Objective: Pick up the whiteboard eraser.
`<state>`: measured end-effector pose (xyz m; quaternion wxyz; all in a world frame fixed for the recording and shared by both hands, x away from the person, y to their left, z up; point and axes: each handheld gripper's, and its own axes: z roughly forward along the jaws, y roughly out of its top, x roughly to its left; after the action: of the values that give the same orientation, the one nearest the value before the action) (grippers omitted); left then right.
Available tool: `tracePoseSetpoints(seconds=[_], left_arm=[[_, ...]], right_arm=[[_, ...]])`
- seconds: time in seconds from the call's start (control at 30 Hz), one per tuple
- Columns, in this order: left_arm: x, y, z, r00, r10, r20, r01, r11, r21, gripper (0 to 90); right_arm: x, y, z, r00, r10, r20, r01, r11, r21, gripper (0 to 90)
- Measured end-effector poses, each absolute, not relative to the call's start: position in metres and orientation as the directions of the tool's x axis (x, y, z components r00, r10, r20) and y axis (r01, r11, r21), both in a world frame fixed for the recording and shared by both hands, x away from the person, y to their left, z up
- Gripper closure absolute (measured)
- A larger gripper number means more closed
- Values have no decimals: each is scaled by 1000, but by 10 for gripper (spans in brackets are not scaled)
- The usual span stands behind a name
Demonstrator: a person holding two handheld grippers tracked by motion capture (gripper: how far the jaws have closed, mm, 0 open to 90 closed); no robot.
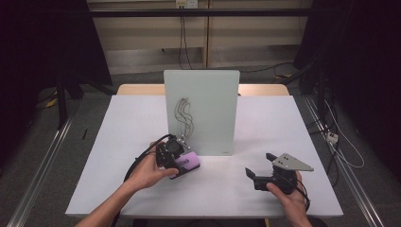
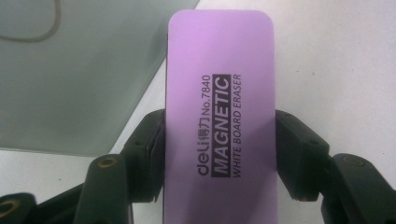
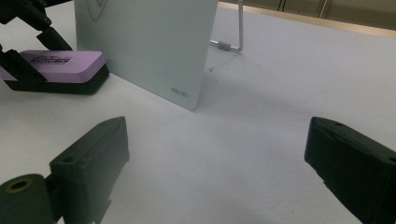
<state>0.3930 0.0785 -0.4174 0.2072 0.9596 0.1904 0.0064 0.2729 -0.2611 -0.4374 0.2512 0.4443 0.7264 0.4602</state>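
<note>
A purple magnetic whiteboard eraser (image 1: pixel 188 162) with a black felt base lies on the white table just in front of the upright whiteboard (image 1: pixel 202 111), which carries dark scribbles (image 1: pixel 183 116). My left gripper (image 1: pixel 172 158) is shut on the eraser; in the left gripper view both pads (image 2: pixel 292 156) press its long sides (image 2: pixel 219 116). My right gripper (image 1: pixel 259 169) rests low on the table to the right, jaws wide apart with nothing between them (image 3: pixel 215 158). The right gripper view has the eraser (image 3: pixel 63 63) and the board (image 3: pixel 144 46) ahead at left.
The board stands on a wire stand (image 3: pixel 231 44) near the middle of the white table (image 1: pixel 118 137). Cables (image 1: pixel 343 142) lie on the floor to the right. Bare tabletop lies between the two grippers.
</note>
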Motion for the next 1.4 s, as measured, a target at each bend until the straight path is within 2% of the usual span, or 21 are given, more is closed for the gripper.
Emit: tracePoseSetpoints(seconds=[0.73, 1.4], left_arm=[[390, 93, -400, 915, 377, -142, 390, -741, 547, 409], [382, 97, -387, 922, 381, -64, 328, -682, 653, 409]], right_arm=[[273, -261, -437, -479, 876, 48, 415, 179, 892, 63], [273, -261, -437, -479, 876, 54, 418, 174, 892, 62]])
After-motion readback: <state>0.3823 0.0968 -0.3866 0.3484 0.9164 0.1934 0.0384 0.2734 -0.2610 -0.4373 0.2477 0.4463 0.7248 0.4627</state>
